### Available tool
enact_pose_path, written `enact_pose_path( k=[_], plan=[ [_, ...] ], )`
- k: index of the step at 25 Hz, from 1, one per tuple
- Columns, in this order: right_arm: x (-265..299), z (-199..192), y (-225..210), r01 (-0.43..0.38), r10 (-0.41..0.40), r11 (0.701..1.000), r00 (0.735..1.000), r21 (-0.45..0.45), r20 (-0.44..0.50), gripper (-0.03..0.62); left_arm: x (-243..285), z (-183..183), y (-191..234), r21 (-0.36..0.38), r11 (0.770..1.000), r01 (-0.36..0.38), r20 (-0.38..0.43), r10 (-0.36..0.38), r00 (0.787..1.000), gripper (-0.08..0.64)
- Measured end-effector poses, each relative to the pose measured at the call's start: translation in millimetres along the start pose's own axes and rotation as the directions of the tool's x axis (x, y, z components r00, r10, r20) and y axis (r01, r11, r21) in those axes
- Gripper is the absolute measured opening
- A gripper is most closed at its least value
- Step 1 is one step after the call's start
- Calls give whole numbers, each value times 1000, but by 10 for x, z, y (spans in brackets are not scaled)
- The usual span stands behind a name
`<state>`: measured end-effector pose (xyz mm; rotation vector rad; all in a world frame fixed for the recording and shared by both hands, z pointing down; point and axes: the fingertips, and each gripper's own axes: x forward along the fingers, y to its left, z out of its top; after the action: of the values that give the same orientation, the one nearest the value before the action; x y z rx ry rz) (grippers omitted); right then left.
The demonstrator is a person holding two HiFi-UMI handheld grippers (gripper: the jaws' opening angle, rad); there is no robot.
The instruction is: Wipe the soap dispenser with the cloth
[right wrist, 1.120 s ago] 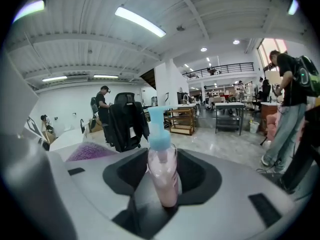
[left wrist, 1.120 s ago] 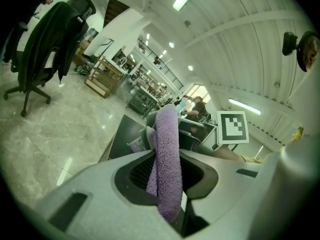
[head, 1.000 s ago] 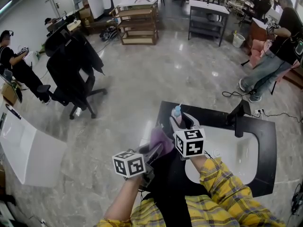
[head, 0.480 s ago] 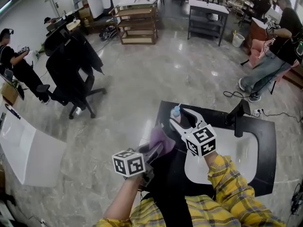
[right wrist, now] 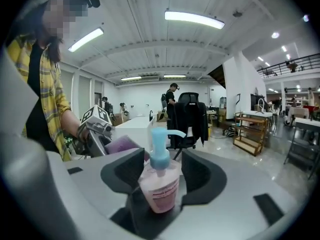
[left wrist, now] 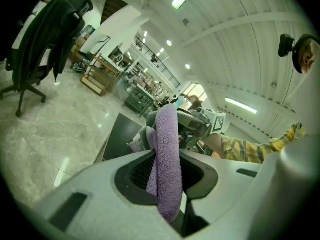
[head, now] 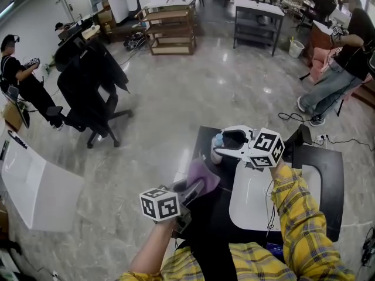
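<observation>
The soap dispenser (right wrist: 159, 184) is a small, rounded, clear bottle with pale pink contents. It has a label band across its front, with print too small to read. On top is a light-blue pump head whose spout points to the right in the right gripper view. The bottle stands upright near the far left corner of the black table (head: 331, 174), just left of the white sink basin (head: 252, 201) set into it.

The right gripper (head: 221, 144) reaches in from the sink side, lying nearly level, with one of its fingers on each side of the bottle. These fingers have just been opening and now stand wide. The bottle is between them, with a dark sliver of gap on the spout side, so they are not clamped on it.

The left gripper (head: 196, 189) is near the table's left edge. Its fingers are closed on a fluffy purple cloth (left wrist: 167, 154). The cloth stands up in a thick fold between them and hangs down past their tips. It is close to the dispenser but not touching it. A black faucet (head: 296, 146) rises behind the basin.
</observation>
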<state>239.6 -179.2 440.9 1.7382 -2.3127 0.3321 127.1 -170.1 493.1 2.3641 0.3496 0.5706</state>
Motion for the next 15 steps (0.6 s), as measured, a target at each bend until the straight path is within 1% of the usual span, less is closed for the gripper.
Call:
enact_pose_path(
  k=[3,4,5,6,8,11,13,15],
  plan=[
    [47,43,16,-26,26,999,1000,-27,12,212,-11,20,1,5,1000,-2,1,2,1000,75],
    [55,65,21,-37,38,999,999,-35,17,194,-15,28,3,6,1000,-3,2,3,1000,75],
    [64,81,28,-50,50,998,999,-42,18,145,-18,34,7,5,1000,-5,3,5,1000,76],
    [73,89,36,-62,63,997,998,-47,17,123,-21,37,13,4,1000,-6,5,6,1000,75],
    [83,86,44,-72,72,996,997,-49,11,121,-23,38,26,3,1000,-9,8,9,1000,76],
    [83,83,28,-34,34,999,999,-37,17,120,-16,55,47,0,1000,-14,17,14,1000,77],
    [82,89,13,16,-15,1000,999,-22,28,120,-6,73,56,-3,1000,-18,25,18,1000,76],
    [72,86,-7,83,-83,997,996,-4,37,120,12,85,56,-4,1000,-21,33,21,999,75]
  ],
)
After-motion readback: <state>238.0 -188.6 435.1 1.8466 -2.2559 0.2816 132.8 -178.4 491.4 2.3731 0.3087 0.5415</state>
